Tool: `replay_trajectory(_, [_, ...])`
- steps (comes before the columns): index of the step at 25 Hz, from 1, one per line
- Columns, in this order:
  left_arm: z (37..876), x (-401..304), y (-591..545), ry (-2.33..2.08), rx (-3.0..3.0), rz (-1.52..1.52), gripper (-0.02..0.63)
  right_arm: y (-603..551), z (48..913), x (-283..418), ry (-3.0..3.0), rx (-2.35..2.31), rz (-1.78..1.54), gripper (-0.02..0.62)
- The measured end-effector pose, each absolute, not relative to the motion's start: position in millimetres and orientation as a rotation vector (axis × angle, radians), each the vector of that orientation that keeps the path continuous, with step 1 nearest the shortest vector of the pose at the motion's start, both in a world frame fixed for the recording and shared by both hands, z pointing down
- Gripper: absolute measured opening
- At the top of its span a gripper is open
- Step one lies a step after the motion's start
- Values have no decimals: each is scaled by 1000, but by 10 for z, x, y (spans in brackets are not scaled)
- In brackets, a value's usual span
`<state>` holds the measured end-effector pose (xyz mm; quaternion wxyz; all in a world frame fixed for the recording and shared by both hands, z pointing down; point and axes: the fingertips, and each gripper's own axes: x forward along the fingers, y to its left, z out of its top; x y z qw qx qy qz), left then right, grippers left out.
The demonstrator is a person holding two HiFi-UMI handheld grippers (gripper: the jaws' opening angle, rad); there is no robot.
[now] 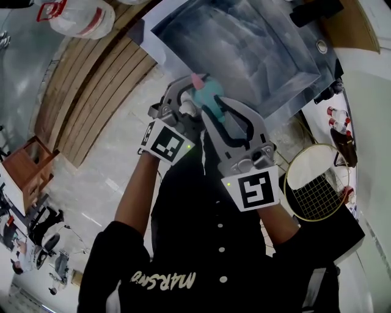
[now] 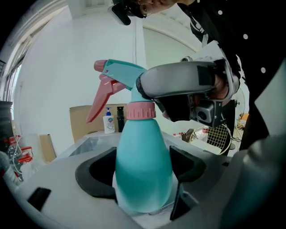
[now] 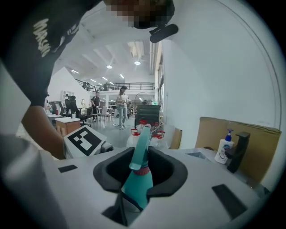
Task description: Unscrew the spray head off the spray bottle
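A teal spray bottle [image 2: 143, 170] with a pink collar [image 2: 140, 111] and pink trigger [image 2: 100, 100] is held up in front of the person, above a steel sink. My left gripper [image 2: 143, 176] is shut on the bottle's body, with a black pad on each side. From the right, my right gripper [image 3: 140, 163] is shut on the teal spray head [image 3: 142, 147] just above the collar. One of its grey jaws crosses the head in the left gripper view. In the head view the left gripper [image 1: 190, 101] and the right gripper [image 1: 214, 116] meet at the bottle [image 1: 211, 92].
A stainless sink [image 1: 244, 49] lies below the grippers, with a soap pump bottle [image 3: 222, 150] and a black tap [image 3: 237, 152] at its back. Large water jugs [image 1: 79, 18] stand far left and a racket [image 1: 314, 183] leans at the right. People stand far off.
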<state>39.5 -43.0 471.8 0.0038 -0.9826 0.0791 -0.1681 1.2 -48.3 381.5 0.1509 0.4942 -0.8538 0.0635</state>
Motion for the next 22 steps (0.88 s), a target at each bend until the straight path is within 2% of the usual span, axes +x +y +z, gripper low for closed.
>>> replay_trajectory(17, [4714,431,-376,113,-3087,-511,388,-426,3760,8,-2884,439,52,107])
replay_trajectory(22, [4713,443,-361,87,-3090,-506,388,-431,3739,12,-2928,285,81,107])
